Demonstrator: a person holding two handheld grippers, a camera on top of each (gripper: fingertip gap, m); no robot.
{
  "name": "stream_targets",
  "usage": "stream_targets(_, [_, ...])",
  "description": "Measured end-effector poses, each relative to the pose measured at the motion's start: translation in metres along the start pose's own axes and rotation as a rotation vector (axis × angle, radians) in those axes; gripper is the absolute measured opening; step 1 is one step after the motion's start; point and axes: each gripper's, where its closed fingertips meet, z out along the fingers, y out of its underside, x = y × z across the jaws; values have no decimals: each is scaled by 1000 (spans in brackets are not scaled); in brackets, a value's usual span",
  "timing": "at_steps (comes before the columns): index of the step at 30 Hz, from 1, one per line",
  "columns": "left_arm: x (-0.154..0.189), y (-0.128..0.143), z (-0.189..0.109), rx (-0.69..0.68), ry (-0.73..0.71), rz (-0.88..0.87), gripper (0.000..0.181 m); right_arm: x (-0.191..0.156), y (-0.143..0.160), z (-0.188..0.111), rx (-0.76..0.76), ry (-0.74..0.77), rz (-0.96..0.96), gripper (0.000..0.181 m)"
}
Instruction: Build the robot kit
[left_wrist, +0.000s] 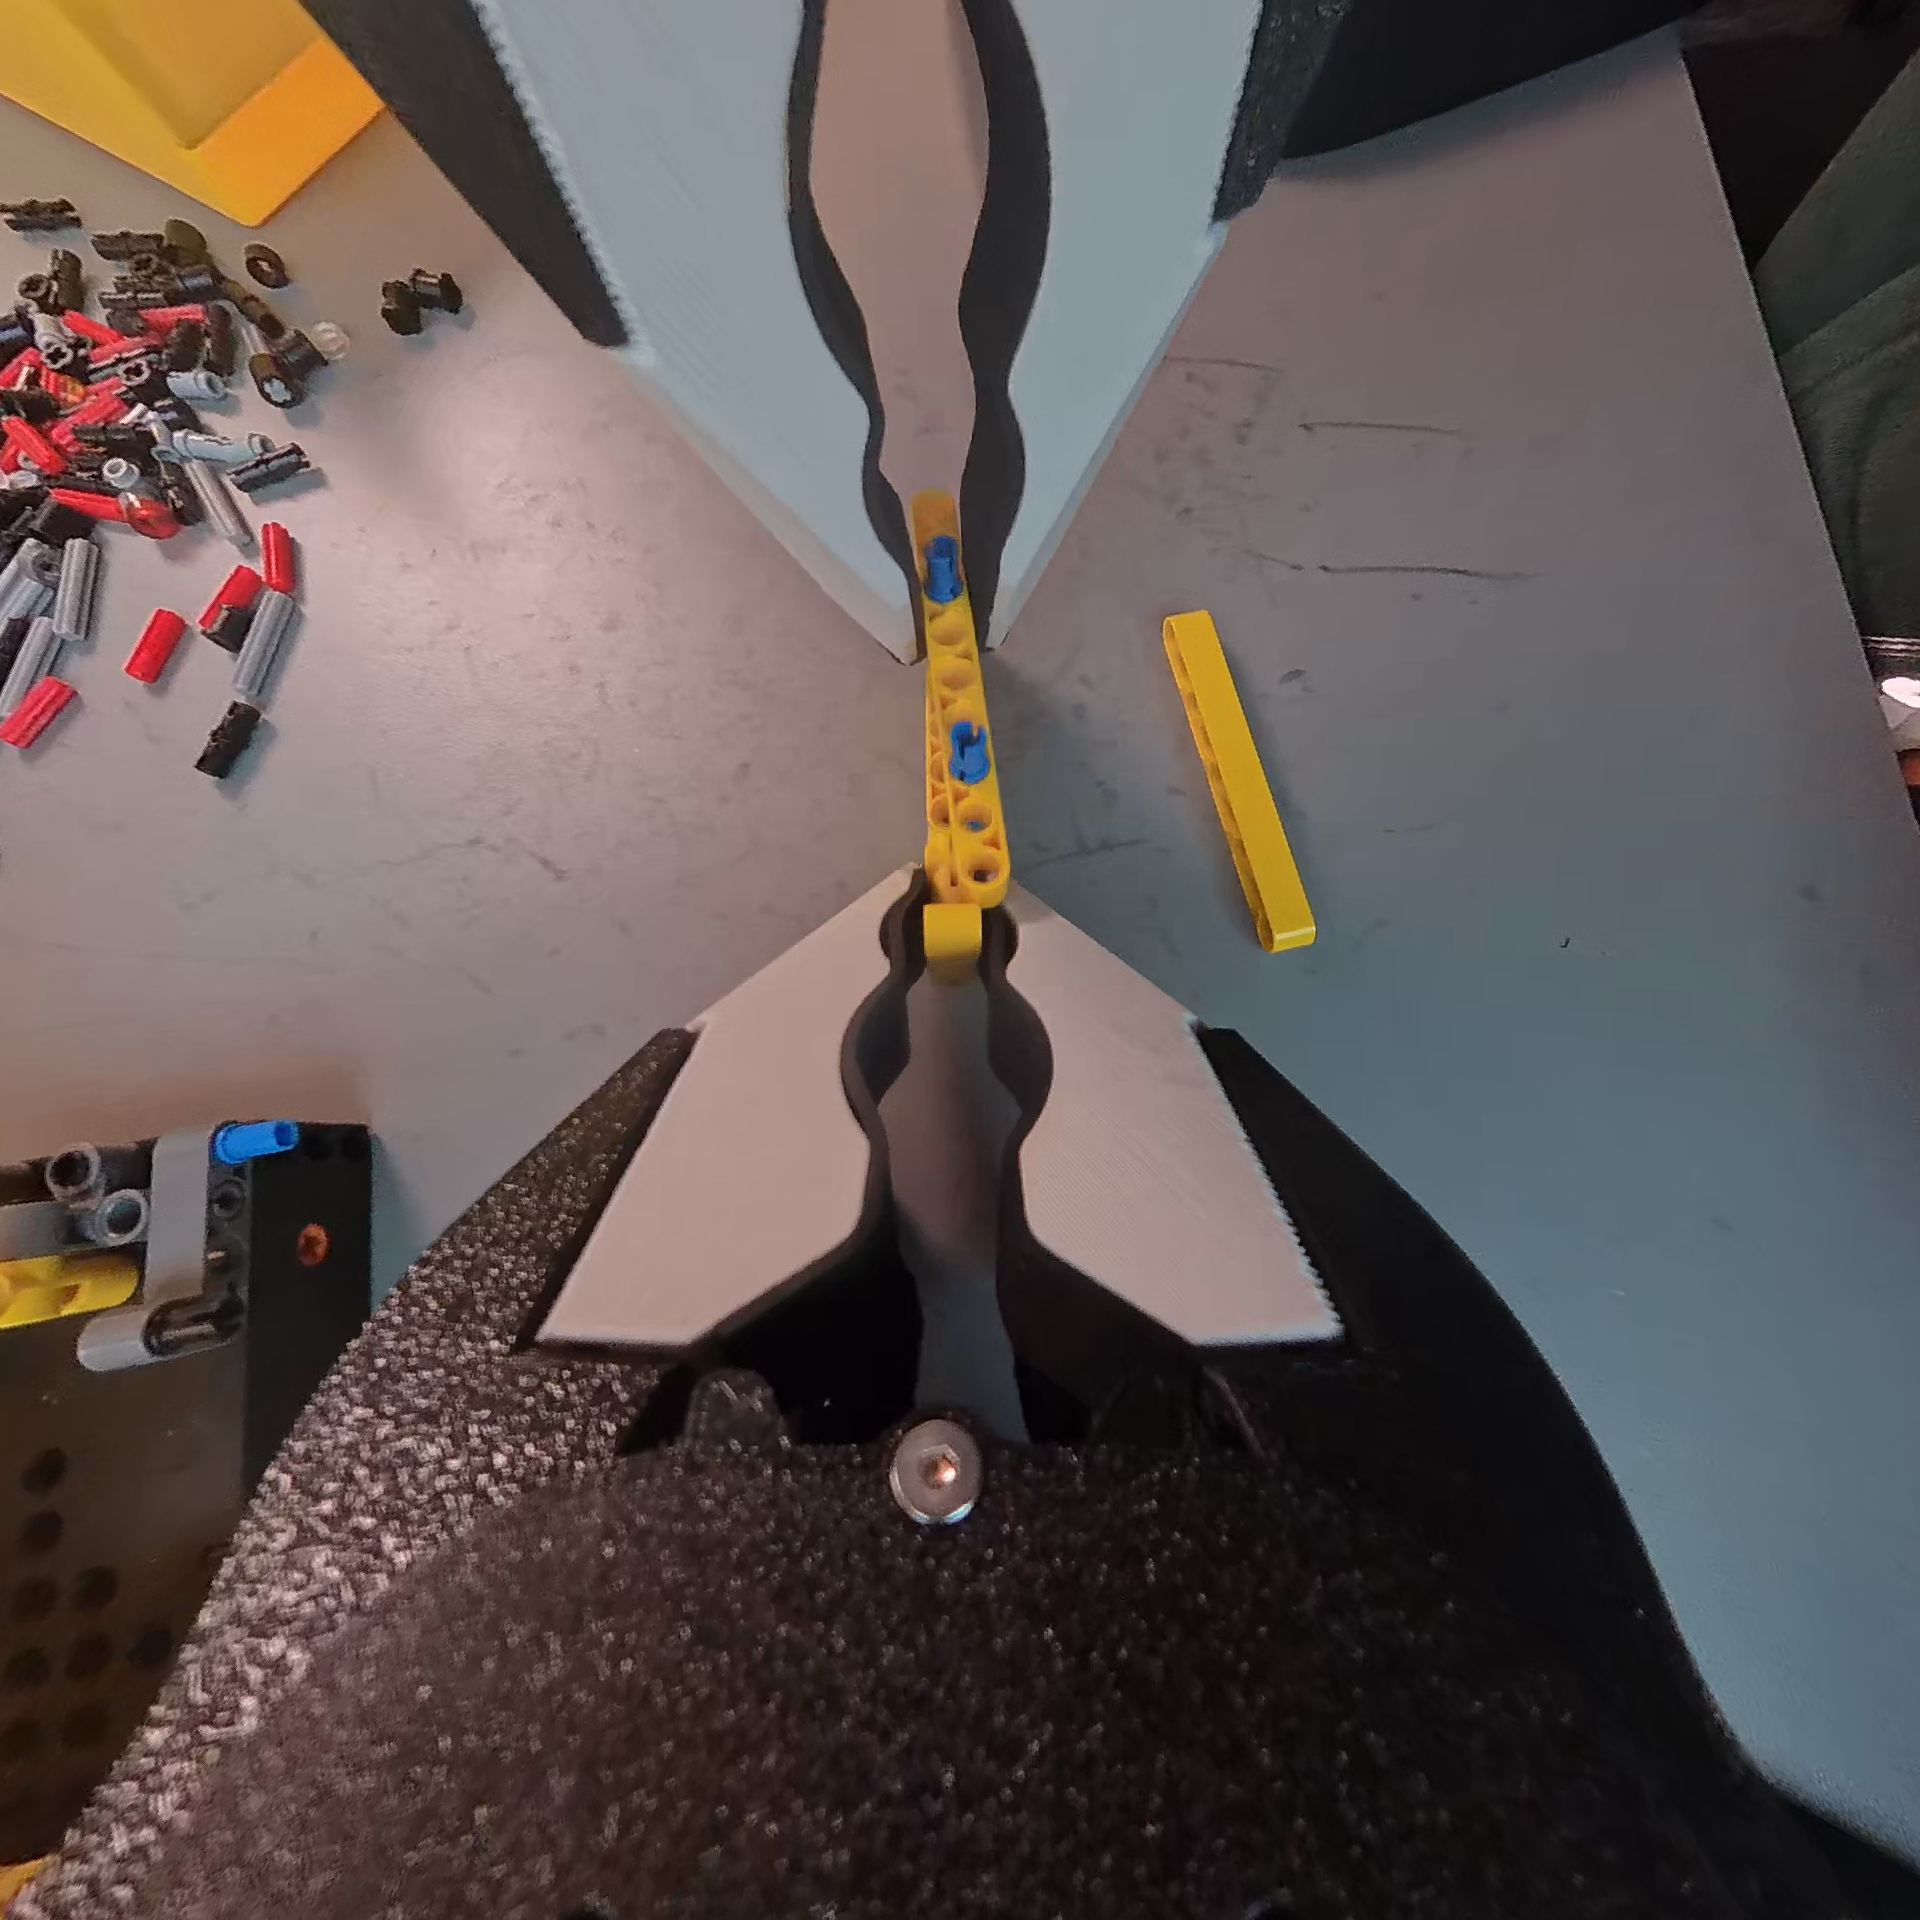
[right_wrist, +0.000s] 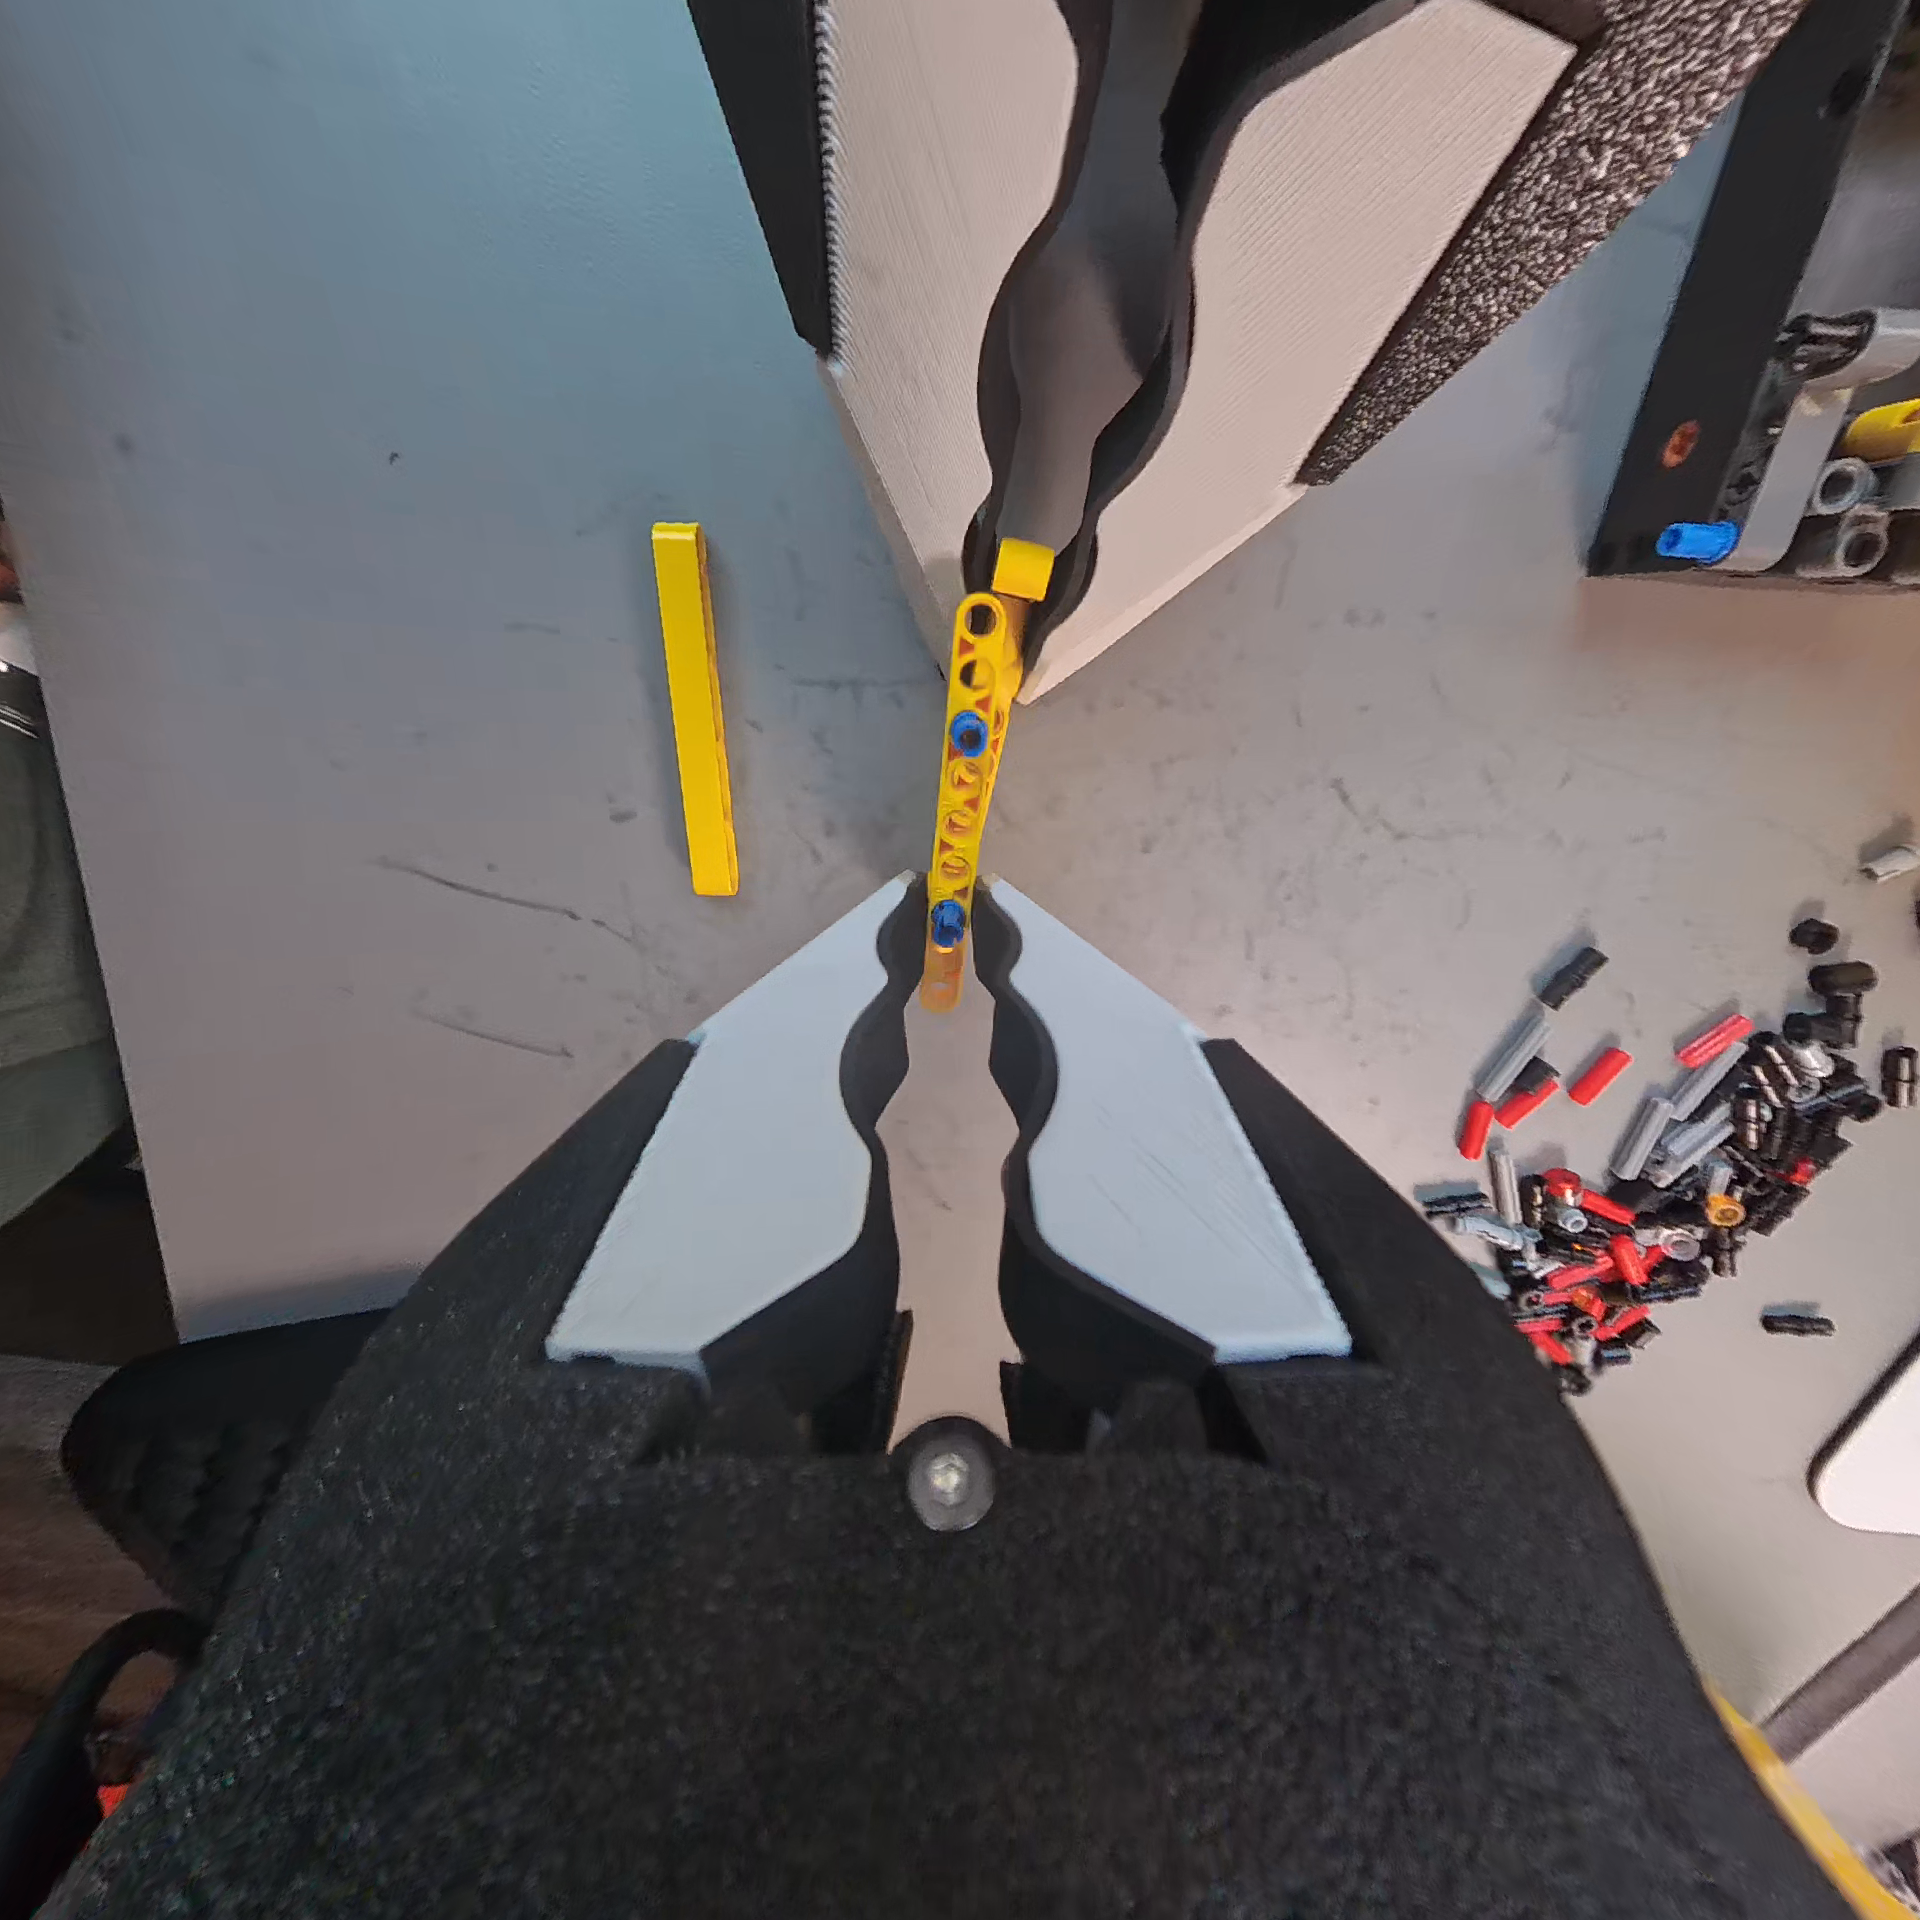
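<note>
My left gripper (left_wrist: 961, 902) is shut on the end of a plain yellow beam (left_wrist: 951, 932). My right gripper (left_wrist: 951, 646) faces it from the far side. It is shut on a yellow holed beam (left_wrist: 964, 790) that carries two blue pins (left_wrist: 968, 748). The two beams lie side by side against each other, spanning the gap between the grippers a little above the grey table (left_wrist: 623, 727). In the right wrist view, my right gripper (right_wrist: 948, 885) grips the holed beam (right_wrist: 961, 810) near one blue pin (right_wrist: 948, 920). The left gripper (right_wrist: 987, 665) holds the plain beam's end (right_wrist: 1023, 569).
A loose yellow beam (left_wrist: 1236, 779) lies flat on the table beside the grippers; it also shows in the right wrist view (right_wrist: 694, 707). A pile of small red, grey and black parts (left_wrist: 125, 436) lies to one side. A black baseplate with a grey and yellow assembly (left_wrist: 187, 1247) and a yellow bin (left_wrist: 260, 135) stand nearby. One gripper's finger ends stand about 4 centimetres off the other's.
</note>
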Motion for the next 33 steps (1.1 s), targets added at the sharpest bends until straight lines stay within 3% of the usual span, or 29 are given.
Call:
stream_targets(8, [-1,0,0,2,1,-10,7,7,1,0,-34,52,-10,6])
stream_targets(21, [1,1,-2,0,3,-16,7,5,-2,3,10,7,77,6])
stream_targets(26, [-2,-11,-16,99,9,-45,18,6,-2,3,18,20,123,6])
stream_targets(28, [-1,-20,-22,154,20,-58,15,6,-2,3,21,21,133,6])
stream_targets(33, [-3,-18,-20,140,6,-65,8,6,-3,4,60,31,126,7])
